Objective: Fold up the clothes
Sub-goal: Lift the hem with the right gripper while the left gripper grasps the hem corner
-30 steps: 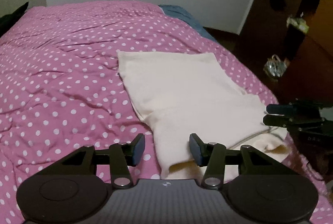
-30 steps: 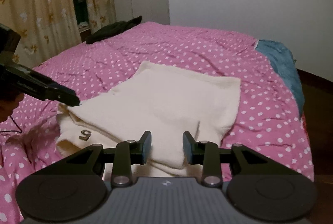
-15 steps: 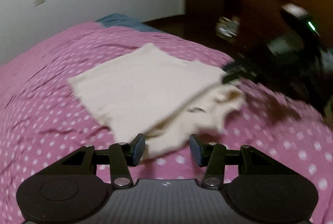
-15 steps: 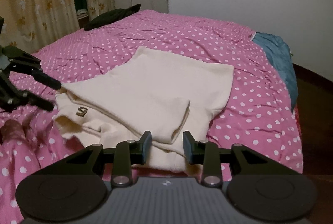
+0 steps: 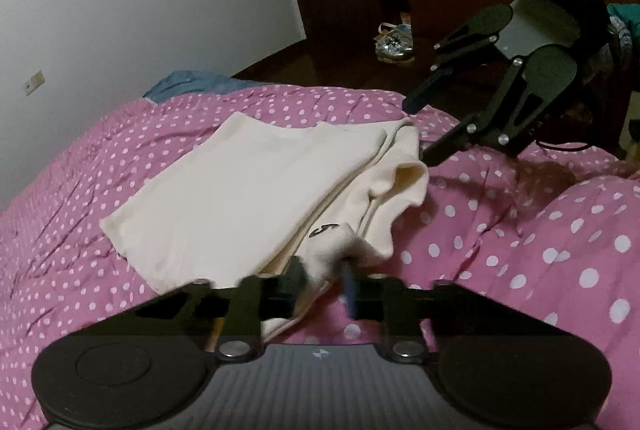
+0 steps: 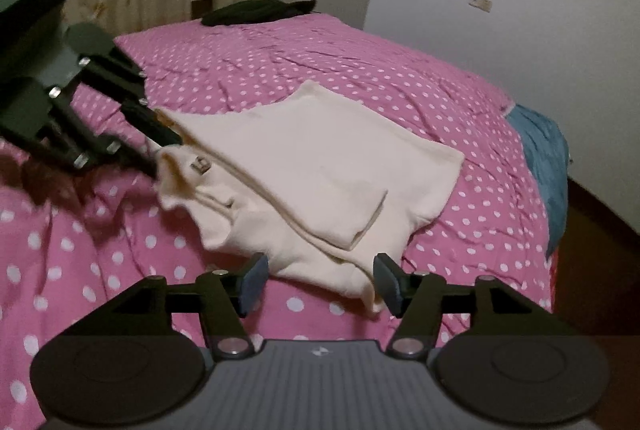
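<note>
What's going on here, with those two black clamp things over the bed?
A person is folding a cream garment on a pink polka-dot bedspread, with a handheld gripper in each hand. The left gripper is closing its jaws on a corner of the cloth near the printed number. The right gripper is at the opposite edge, its jaws opening either side of the fabric without pinching it. The garment is partly folded.

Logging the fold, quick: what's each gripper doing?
Left gripper: jaws closing on a corner of the cream garment.
Right gripper: jaws opening, holding nothing, garment edge between them.
</note>
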The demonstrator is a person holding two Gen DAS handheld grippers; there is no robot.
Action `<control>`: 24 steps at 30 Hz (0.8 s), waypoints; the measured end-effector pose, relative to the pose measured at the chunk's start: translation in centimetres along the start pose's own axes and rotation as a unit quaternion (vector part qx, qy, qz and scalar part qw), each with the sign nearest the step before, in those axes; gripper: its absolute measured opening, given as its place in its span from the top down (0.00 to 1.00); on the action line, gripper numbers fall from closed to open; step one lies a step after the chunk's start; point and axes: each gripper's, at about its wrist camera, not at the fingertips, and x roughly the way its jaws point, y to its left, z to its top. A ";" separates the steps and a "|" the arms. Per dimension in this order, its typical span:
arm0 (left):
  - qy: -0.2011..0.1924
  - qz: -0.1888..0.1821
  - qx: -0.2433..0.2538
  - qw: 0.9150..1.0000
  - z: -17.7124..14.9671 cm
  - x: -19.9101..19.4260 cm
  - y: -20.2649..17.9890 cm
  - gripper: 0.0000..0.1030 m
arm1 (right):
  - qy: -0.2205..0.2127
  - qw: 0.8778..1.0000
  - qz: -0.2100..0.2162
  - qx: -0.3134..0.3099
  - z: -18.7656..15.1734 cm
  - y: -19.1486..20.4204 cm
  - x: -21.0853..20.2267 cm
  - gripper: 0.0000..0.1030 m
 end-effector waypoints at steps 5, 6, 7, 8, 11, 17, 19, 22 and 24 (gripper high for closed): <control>-0.017 0.009 -0.034 0.999 0.8 -0.3 1.5 0.91 | -0.013 0.998 0.007 -0.055 0.0 1.1 -0.1 0.35; -0.020 0.009 -0.049 0.999 1.1 -0.3 2.2 0.92 | -0.015 0.998 0.011 -0.064 0.1 1.3 0.0 0.35; -0.022 0.009 -0.061 0.998 1.3 -0.3 2.7 0.92 | -0.018 0.997 0.015 -0.072 0.1 1.4 0.2 0.35; -0.024 0.007 -0.073 0.997 1.5 -0.3 3.3 0.92 | -0.020 0.996 0.019 -0.080 0.2 1.5 0.4 0.35; -0.029 0.001 -0.103 0.994 2.1 -0.1 4.7 0.92 | -0.025 0.995 0.018 -0.096 0.5 1.7 1.2 0.35; -0.022 -0.015 -0.131 0.991 2.1 0.8 6.1 0.92 | -0.035 0.996 0.036 -0.077 1.5 0.8 3.3 0.53; -0.018 -0.019 -0.129 0.991 1.7 0.8 6.0 0.89 | -0.031 0.997 0.049 -0.052 1.7 0.2 3.6 0.70; -0.016 -0.014 -0.122 0.992 1.0 0.5 5.8 0.78 | -0.027 0.998 0.063 -0.009 2.1 -0.9 3.7 0.81; -0.015 -0.009 -0.117 0.993 0.4 0.2 5.6 0.77 | -0.025 0.997 0.067 0.013 2.3 -1.4 3.7 0.85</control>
